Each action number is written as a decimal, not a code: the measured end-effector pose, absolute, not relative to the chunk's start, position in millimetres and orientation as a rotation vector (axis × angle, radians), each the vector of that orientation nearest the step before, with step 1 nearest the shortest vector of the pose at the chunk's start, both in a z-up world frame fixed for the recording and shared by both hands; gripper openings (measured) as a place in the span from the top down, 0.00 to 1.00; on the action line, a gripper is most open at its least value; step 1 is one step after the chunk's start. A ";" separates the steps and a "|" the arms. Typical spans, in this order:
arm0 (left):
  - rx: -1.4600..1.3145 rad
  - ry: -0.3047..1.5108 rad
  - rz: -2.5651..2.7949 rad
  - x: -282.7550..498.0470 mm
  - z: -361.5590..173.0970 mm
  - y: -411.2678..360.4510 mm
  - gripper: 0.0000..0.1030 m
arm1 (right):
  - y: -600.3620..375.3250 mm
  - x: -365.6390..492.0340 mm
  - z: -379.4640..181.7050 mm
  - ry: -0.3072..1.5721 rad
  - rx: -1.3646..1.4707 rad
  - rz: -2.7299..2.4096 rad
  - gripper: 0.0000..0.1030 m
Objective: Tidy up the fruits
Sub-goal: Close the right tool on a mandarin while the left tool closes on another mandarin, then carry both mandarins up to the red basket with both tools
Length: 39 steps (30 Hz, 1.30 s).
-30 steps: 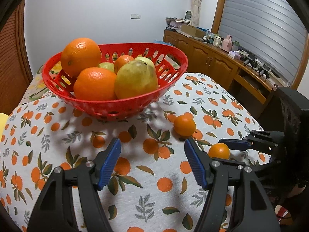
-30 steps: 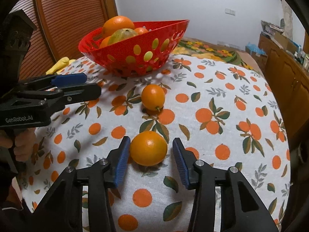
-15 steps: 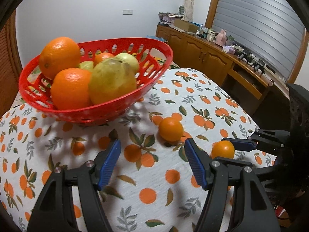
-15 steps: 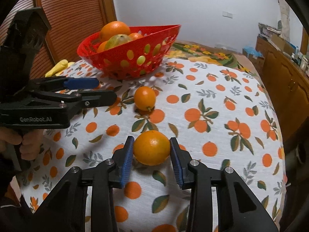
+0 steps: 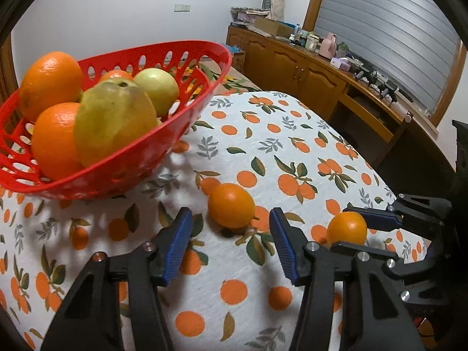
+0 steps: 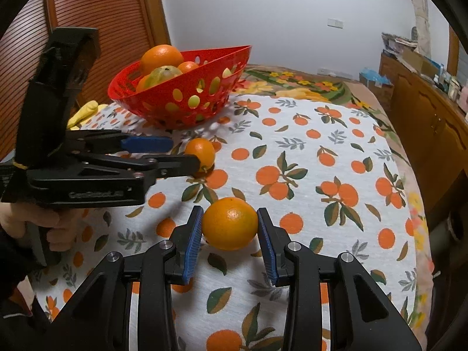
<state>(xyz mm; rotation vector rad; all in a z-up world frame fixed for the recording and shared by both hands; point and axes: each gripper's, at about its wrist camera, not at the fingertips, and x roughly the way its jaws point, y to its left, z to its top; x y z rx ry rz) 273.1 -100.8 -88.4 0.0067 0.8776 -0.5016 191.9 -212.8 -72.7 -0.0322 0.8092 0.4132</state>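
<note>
A red basket (image 5: pixel 175 46) (image 6: pixel 175 102) holds oranges and green-yellow fruit on the orange-print tablecloth. Two oranges lie outside it. My left gripper (image 5: pixel 229 234) (image 6: pixel 185 153) reaches around the smaller orange (image 5: pixel 231 204) (image 6: pixel 200 153). Its jaws are closing, and the blue pads (image 5: pixel 178 245) stand clear of the fruit on both sides. My right gripper (image 6: pixel 230 242) (image 5: pixel 342 228) is shut on the other orange (image 6: pixel 230 223) (image 5: pixel 346 231), a pad pressed on each side, low over the cloth.
A wooden sideboard (image 5: pixel 307 76) with clutter runs along the right wall. A louvred wooden door (image 6: pixel 102 29) stands behind the basket, and something yellow (image 6: pixel 84 111) lies beside it. A person's hand (image 6: pixel 44 225) grips the left tool. The table edge curves away at right.
The left gripper moved forward until the smaller orange sat between its fingertips, and its jaws narrowed. The right jaws closed onto the other orange and have kept it.
</note>
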 end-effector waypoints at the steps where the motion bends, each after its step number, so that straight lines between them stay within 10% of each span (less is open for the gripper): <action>1: 0.006 0.882 -0.501 274.5 -89.3 -101.6 0.50 | -213.5 191.7 -72.6 0.809 -0.032 0.412 0.65; 14: -0.005 0.897 -0.504 280.9 -92.9 -104.4 0.67 | -214.0 190.5 -68.3 0.804 -0.032 0.418 0.65; 39: 0.018 0.711 -0.487 222.7 -30.5 -66.1 0.69 | -201.1 190.4 -25.8 0.717 -0.020 0.433 0.65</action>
